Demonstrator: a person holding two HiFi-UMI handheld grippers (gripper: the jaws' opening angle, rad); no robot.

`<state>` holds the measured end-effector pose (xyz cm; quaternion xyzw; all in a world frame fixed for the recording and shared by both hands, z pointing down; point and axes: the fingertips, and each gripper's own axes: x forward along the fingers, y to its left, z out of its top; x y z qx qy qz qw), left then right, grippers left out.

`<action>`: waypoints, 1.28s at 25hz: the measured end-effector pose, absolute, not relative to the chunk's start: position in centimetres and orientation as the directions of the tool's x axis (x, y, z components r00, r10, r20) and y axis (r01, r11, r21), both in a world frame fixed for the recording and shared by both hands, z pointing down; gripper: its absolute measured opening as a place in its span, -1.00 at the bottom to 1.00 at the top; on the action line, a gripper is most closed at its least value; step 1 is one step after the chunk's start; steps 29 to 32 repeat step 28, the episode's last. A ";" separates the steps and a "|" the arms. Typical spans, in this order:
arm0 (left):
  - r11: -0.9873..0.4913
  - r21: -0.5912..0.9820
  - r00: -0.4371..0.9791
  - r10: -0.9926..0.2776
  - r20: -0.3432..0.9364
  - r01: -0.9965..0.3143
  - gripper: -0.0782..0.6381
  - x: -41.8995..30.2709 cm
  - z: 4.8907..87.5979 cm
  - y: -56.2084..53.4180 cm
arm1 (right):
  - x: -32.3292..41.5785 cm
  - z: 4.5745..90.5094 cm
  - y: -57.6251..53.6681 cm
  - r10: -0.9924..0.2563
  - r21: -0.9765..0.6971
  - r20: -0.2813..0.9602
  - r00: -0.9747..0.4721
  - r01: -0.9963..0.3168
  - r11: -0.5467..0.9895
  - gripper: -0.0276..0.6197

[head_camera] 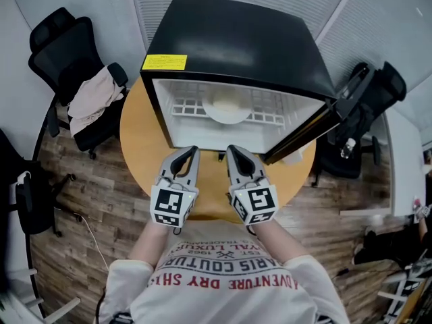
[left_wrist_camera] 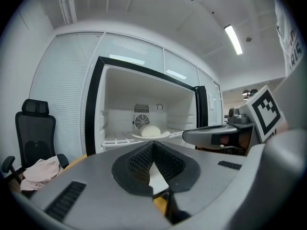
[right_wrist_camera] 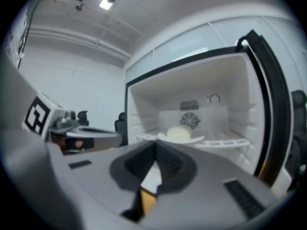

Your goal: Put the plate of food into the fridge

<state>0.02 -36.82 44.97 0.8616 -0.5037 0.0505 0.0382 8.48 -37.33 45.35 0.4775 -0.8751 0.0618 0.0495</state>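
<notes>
A white plate [head_camera: 228,106] with a pale round lump of food rests on the wire shelf inside the open black mini fridge [head_camera: 229,39]. The left gripper view shows the plate [left_wrist_camera: 150,133] in front of the fridge's rear fan, and the right gripper view shows the plate [right_wrist_camera: 180,138] there too. My left gripper [head_camera: 191,151] and right gripper [head_camera: 233,150] hang side by side just outside the fridge opening, over the round wooden table [head_camera: 138,144]. Both are apart from the plate. The jaws of my left gripper [left_wrist_camera: 153,145] meet at the tips with nothing between them, as do those of my right gripper [right_wrist_camera: 156,145].
The fridge door [head_camera: 317,123] stands swung open to the right. A black office chair [head_camera: 67,52] draped with a pale cloth [head_camera: 94,96] stands at the left of the table. Another black chair [head_camera: 371,100] stands behind the door at the right.
</notes>
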 end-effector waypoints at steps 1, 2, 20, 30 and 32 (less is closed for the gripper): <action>-0.501 0.009 0.498 -0.859 0.119 -0.866 -0.71 0.2 44.7 -36.7 | 8.6 45.4 -37.3 -0.828 -0.068 0.152 -0.539 -0.842 0.536 -0.83; -0.512 0.002 0.509 -0.854 0.113 -0.859 -0.71 0.3 44.5 -36.6 | 8.7 45.5 -37.4 -0.827 -0.073 0.160 -0.539 -0.842 0.535 -0.83; -0.560 -0.005 0.555 -0.821 0.135 -0.828 -0.71 0.7 44.7 -36.1 | 10.5 45.1 -37.1 -0.833 -0.073 0.136 -0.536 -0.844 0.531 -0.83; -0.578 -0.006 0.573 -0.810 0.127 -0.816 -0.71 0.7 44.4 -36.0 | 10.3 45.4 -36.7 -0.820 -0.107 0.157 -0.551 -0.835 0.540 -0.83; -0.578 -0.006 0.573 -0.810 0.127 -0.816 -0.71 0.7 44.4 -36.0 | 10.3 45.4 -36.7 -0.820 -0.107 0.157 -0.551 -0.835 0.540 -0.83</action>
